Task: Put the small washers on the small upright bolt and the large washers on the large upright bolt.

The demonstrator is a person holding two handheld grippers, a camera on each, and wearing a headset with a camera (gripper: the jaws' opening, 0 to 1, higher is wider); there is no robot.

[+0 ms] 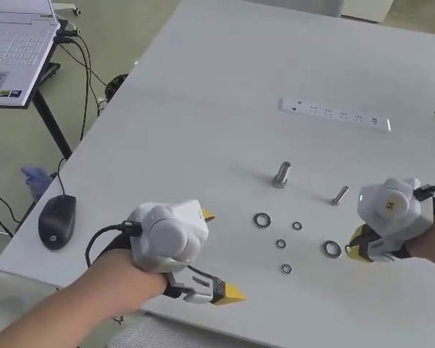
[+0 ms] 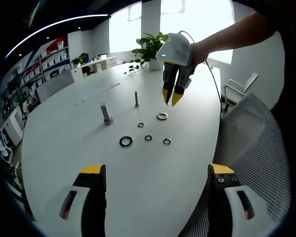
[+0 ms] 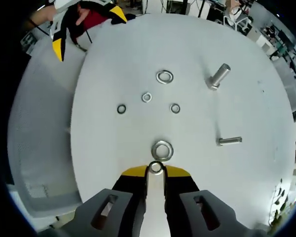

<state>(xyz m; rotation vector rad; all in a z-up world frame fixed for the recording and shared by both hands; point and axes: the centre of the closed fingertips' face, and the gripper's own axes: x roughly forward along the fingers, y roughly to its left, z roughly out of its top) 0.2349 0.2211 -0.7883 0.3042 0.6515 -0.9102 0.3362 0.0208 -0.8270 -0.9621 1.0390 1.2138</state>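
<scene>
The right gripper (image 3: 156, 173) pinches 1 small washer (image 3: 153, 167), jaws narrow, just beside 1 large washer (image 3: 162, 150); the left gripper (image 2: 157, 170) gapes wide.

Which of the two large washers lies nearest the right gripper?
The large washer just ahead of the right gripper; the other large washer lies beyond the small washers.

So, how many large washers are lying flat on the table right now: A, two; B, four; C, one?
A: one large washer lies in front of the large upright bolt, and a second large washer lies next to the tips of the right hand-held gripper.
</scene>
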